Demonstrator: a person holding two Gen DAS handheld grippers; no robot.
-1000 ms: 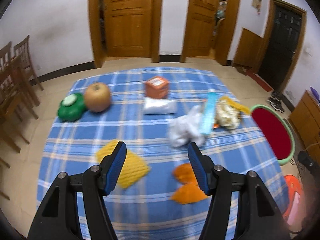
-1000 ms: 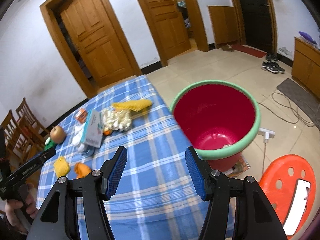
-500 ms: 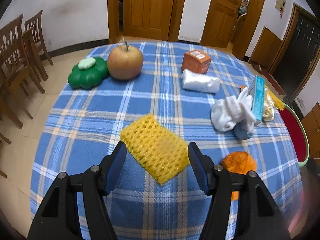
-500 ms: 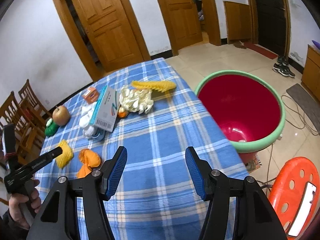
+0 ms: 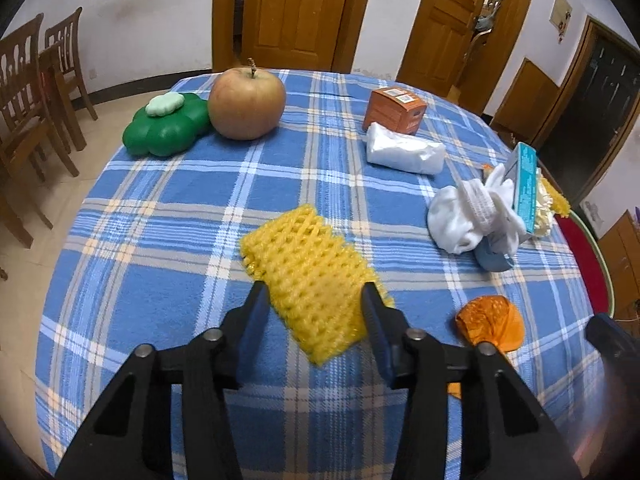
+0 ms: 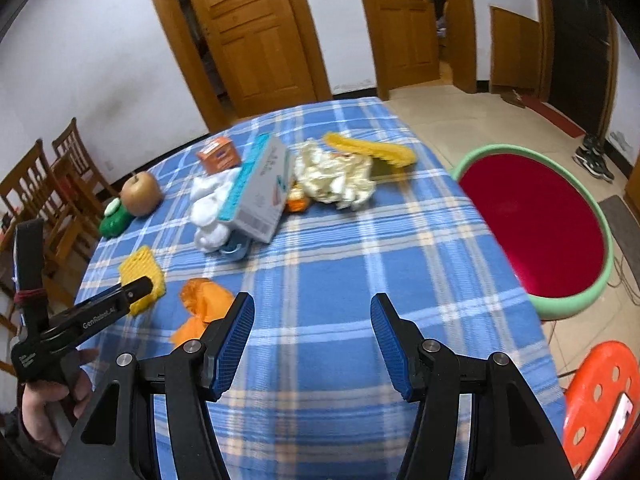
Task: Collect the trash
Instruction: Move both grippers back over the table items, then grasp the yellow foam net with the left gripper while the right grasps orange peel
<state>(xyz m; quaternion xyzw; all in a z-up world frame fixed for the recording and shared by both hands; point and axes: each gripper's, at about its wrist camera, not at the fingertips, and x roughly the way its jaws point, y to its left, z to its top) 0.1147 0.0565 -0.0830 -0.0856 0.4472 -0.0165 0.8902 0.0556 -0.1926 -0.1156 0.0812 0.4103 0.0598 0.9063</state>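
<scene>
My left gripper (image 5: pixel 314 300) straddles the near end of a yellow foam fruit net (image 5: pixel 308 276) lying on the blue plaid table; its jaws stand on either side of the net, which also shows in the right wrist view (image 6: pixel 142 274). The left gripper (image 6: pixel 136 292) shows there too. My right gripper (image 6: pixel 312 320) is open and empty above the table's near part. Orange peel (image 5: pixel 490 322) (image 6: pixel 204 300), white crumpled tissue (image 5: pixel 468 216), a wrapped white packet (image 5: pixel 404 148), a teal-edged box (image 6: pixel 262 188), pale husks (image 6: pixel 340 176) and a yellow net (image 6: pixel 372 148) lie around.
A red bin with a green rim (image 6: pixel 536 220) stands on the floor right of the table. An apple (image 5: pixel 246 98), a green clover-shaped container (image 5: pixel 168 126) and an orange carton (image 5: pixel 394 110) sit at the far side. Wooden chairs (image 5: pixel 32 88) stand left, an orange stool (image 6: pixel 600 396) near right.
My left gripper has moved forward and down until its jaws flank the yellow foam net, and they have narrowed. My right gripper has swung left, from the bin toward the table.
</scene>
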